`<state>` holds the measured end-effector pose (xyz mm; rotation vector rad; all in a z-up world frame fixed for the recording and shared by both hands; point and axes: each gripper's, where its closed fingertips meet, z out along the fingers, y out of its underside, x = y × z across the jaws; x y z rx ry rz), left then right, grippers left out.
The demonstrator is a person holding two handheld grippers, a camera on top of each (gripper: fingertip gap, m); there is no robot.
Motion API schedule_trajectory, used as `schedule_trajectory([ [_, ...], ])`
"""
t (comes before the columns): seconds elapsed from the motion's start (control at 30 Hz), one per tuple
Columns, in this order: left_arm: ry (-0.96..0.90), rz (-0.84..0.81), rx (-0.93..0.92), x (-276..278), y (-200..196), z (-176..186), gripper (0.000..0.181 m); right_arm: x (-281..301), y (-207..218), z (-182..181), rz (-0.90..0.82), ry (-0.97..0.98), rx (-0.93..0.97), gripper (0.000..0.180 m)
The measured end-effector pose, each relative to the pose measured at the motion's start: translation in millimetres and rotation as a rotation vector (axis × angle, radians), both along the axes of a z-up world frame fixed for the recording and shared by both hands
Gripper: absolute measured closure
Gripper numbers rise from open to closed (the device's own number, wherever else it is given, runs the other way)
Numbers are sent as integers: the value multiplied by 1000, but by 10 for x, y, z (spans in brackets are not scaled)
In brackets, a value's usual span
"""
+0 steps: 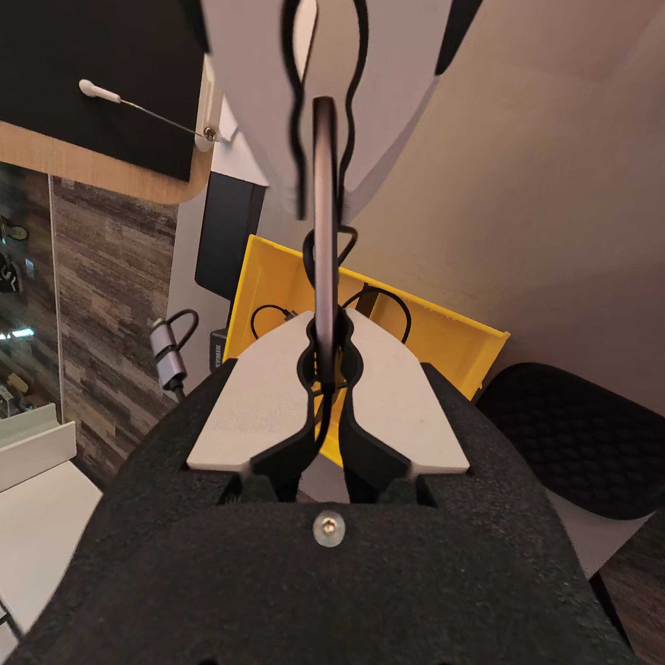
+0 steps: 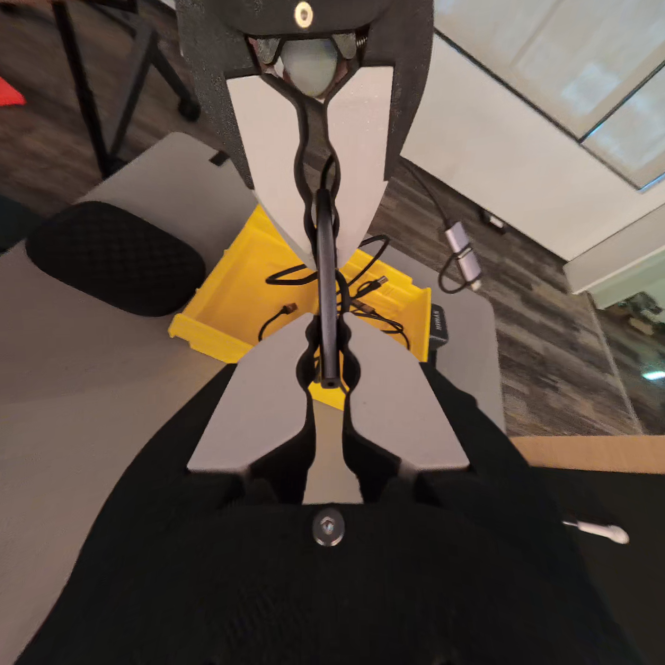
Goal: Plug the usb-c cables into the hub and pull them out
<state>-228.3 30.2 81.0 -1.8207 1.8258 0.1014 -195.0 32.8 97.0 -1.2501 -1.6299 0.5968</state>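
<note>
Right gripper (image 2: pixel 328 324) is closed on the near end of a slim dark hub (image 2: pixel 326 288), held edge-on above a yellow bin (image 2: pixel 230 306); the left gripper (image 2: pixel 320 230) faces it from the top of the frame, clamped on the hub's far end. Loose black cables (image 2: pixel 288 279) lie in the bin. A grey adapter (image 2: pixel 462 253) hangs on its cable to the right, and a black mesh pad (image 2: pixel 115 259) rests on the grey table (image 2: pixel 72 396) left of the bin.

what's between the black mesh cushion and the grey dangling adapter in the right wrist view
In the right wrist view, the yellow bin holding loose black cables lies between them, with the hub held above it by both grippers.
</note>
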Motion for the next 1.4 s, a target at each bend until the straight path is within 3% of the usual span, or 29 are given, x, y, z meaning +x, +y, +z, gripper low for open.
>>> schedule_trajectory([
  [0.2,-88,-6,6,-2,42,44,172,-51,22,39,-7,72,-127,169],
  [0.27,-153,-2,105,-31,119,190,159,-78,34,159,-9,135,-179,169],
  [0.37,-291,18,140,-110,105,457,156,-160,25,305,-9,155,-194,170],
  [0.47,-430,68,154,-278,120,717,128,-200,78,323,-39,110,-194,169],
  [0.53,-505,74,137,-386,68,843,124,-191,123,341,-59,107,-212,169],
  [0.83,-330,88,242,-421,141,681,119,-156,60,682,-39,122,-208,169],
  [0.9,-297,81,271,-364,196,705,127,-147,42,831,-48,119,-181,169],
  [1.0,-249,81,398,-351,319,919,175,-94,46,1051,-79,101,-136,169],
  [1.4,-240,91,622,-194,357,2525,175,67,-30,2524,-170,207,18,169],
])
